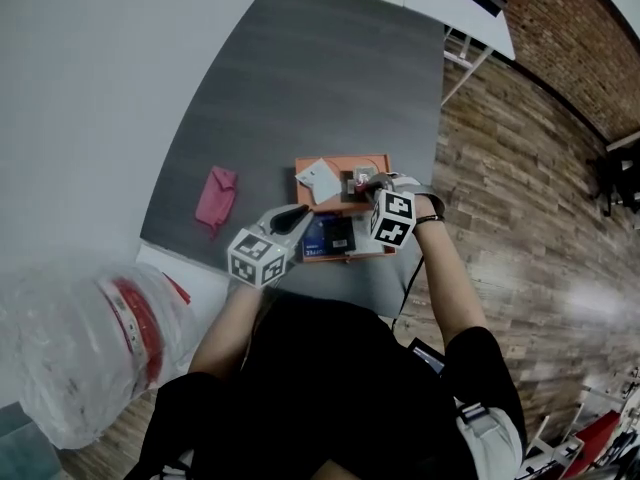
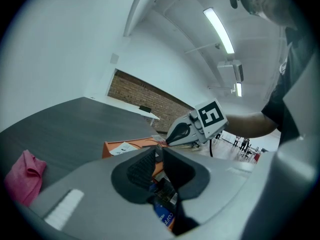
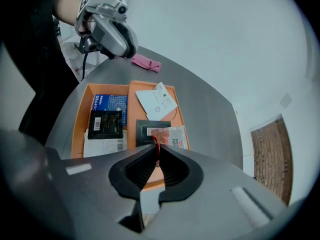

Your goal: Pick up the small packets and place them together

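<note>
An orange tray [image 3: 78, 115] on the dark grey table holds several small packets. Among them are a blue coffee packet [image 3: 110, 103], a black one [image 3: 105, 125], a white one [image 3: 156, 101] and a dark square one [image 3: 144, 132]. My right gripper [image 3: 157, 153] points steeply down over the tray's right half, shut on the red edge of a red-and-white packet [image 3: 172, 136]. My left gripper [image 2: 159, 151] hovers low over the tray's near left part with its jaws together and nothing between them. In the head view both the left gripper [image 1: 303, 211] and the right gripper [image 1: 362, 181] are over the tray [image 1: 340, 160].
A pink cloth [image 1: 215, 198] lies on the table left of the tray. A clear plastic bag [image 1: 90, 343] bulges at the near left. The table's [image 1: 300, 78] right edge runs close beside the tray, with wooden floor beyond.
</note>
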A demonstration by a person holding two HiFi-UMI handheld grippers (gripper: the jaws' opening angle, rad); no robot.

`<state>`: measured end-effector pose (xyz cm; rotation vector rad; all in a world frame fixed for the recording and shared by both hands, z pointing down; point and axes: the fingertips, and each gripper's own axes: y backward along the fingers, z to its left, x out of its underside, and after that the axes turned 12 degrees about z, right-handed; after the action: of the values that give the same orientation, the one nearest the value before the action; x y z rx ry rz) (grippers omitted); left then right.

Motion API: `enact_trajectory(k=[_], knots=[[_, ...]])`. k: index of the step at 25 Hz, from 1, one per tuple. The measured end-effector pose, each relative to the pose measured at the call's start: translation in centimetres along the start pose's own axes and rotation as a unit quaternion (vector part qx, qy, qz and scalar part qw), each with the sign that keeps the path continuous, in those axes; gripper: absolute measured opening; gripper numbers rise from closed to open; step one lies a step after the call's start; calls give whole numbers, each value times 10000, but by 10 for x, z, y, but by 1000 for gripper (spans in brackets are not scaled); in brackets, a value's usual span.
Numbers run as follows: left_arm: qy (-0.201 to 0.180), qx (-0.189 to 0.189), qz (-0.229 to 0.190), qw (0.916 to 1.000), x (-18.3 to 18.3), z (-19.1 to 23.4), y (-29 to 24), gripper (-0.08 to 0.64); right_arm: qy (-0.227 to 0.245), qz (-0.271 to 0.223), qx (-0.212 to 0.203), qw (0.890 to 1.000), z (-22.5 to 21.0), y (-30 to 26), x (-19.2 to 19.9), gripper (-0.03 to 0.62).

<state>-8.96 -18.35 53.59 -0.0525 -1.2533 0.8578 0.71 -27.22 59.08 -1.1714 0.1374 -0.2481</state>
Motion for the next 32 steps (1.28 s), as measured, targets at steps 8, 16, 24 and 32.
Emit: enact_trajectory(k=[8, 16, 24, 32], knots=[[91, -161, 54, 9998, 5, 11, 7, 44, 101, 12, 122, 9999, -10, -16, -7, 36], [44, -156, 60, 9999, 4, 14, 8, 44, 10, -95, 126, 9999, -8, -10, -11, 92], [-53, 2, 86, 9999, 5, 5, 3, 44, -18, -326, 244, 9992, 4, 12, -15, 78], [-131, 163, 194, 9996, 13, -7, -4, 44, -345, -634, 63, 9974, 31, 27, -20, 58]])
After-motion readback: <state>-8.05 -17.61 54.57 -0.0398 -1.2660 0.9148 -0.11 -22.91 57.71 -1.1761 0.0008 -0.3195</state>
